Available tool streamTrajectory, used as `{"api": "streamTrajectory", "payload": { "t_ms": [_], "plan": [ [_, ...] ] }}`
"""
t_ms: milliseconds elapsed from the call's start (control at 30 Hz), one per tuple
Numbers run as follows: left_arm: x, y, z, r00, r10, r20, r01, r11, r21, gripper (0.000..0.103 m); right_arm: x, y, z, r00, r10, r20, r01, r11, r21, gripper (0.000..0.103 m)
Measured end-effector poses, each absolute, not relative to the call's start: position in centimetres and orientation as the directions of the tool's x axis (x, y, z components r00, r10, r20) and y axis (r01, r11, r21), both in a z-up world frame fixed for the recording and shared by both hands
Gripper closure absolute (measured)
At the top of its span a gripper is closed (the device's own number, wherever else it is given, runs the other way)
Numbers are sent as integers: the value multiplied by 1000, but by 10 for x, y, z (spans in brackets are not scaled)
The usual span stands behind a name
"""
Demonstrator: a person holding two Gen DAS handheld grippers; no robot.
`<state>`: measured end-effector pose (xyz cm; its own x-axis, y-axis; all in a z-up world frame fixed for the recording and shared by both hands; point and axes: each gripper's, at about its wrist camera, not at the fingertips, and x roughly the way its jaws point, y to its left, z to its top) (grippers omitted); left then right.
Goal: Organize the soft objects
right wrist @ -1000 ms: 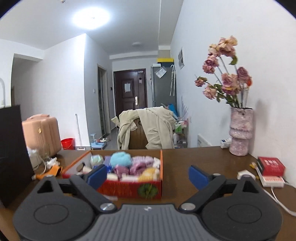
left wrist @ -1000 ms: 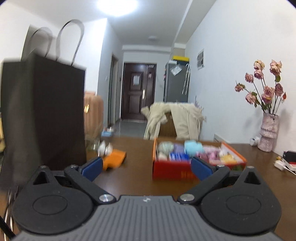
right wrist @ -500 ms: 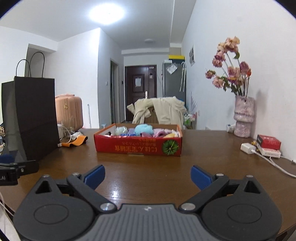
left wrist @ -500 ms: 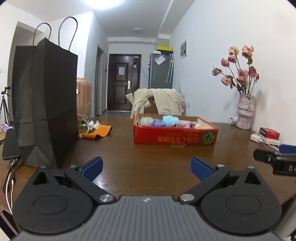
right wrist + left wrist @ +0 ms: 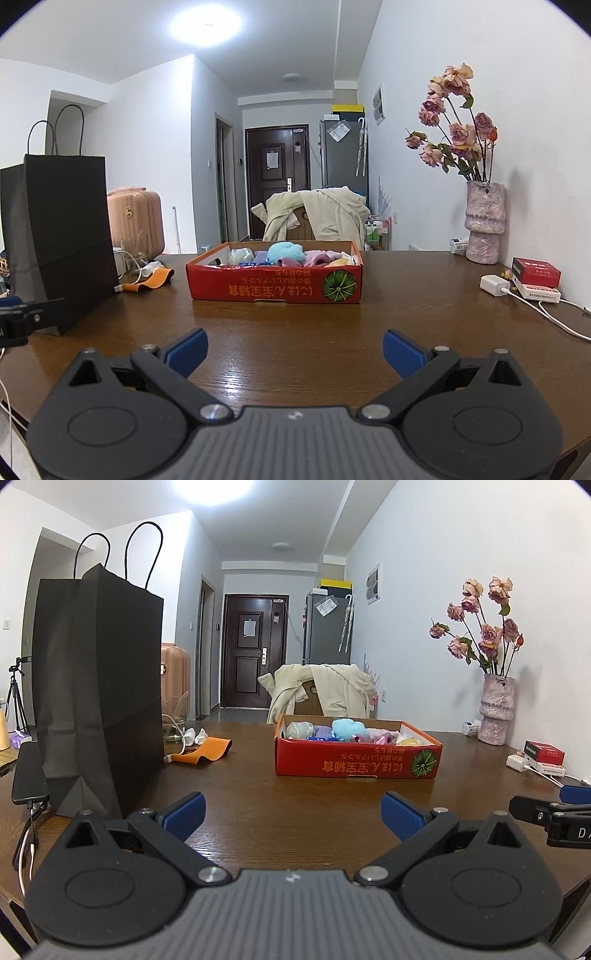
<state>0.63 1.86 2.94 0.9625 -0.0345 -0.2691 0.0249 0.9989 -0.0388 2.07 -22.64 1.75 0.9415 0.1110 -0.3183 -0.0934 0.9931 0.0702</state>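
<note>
Wooden worktop (image 5: 280,332), near edge: your left claw (image 5: 291,812) and right claw (image 5: 293,350) both spread wide, empty. Soft items (image 5: 286,253) sit in red box (image 5: 273,288), mid-worktop. Risk: careless reach knocks black bag (image 5: 99,686) or shoves box.

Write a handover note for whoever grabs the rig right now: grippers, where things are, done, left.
Left gripper: open, empty, low over the near part of the brown wooden table.
Right gripper: open, empty, same height, beside it.
Red cardboard box: mid-table, ahead of both grippers, filled with soft items, among them a light blue fluffy ball.
Tall black paper bag: upright at table's left.
Orange cloth strip: flat between bag and box.
Done: nothing visibly taken out.
Left: probably all of the sorting.
</note>
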Motion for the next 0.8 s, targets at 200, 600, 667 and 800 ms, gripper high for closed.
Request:
{"api": "streamTrajectory", "payload": {
  "t_ms": [200, 600, 667, 800],
  "plan": [
    [6, 19, 29, 963, -34, -269, 25, 999, -38, 0, 21, -226, 16, 940, 114, -320, -96, 993, 72, 1],
    [7, 20, 32, 964, -31, -263, 23, 999, -34, 0, 21, -226, 17, 941, 116, -317, -98, 993, 73, 1],
    [7, 20, 32, 965, -30, -262, 22, 999, -33, 0, 21, -226, 17, 941, 115, -317, -97, 993, 73, 1],
    [7, 20, 32, 965, -30, -261, 22, 999, -32, 0, 21, -226, 17, 942, 114, -316, -96, 993, 73, 1]
  ]
}}
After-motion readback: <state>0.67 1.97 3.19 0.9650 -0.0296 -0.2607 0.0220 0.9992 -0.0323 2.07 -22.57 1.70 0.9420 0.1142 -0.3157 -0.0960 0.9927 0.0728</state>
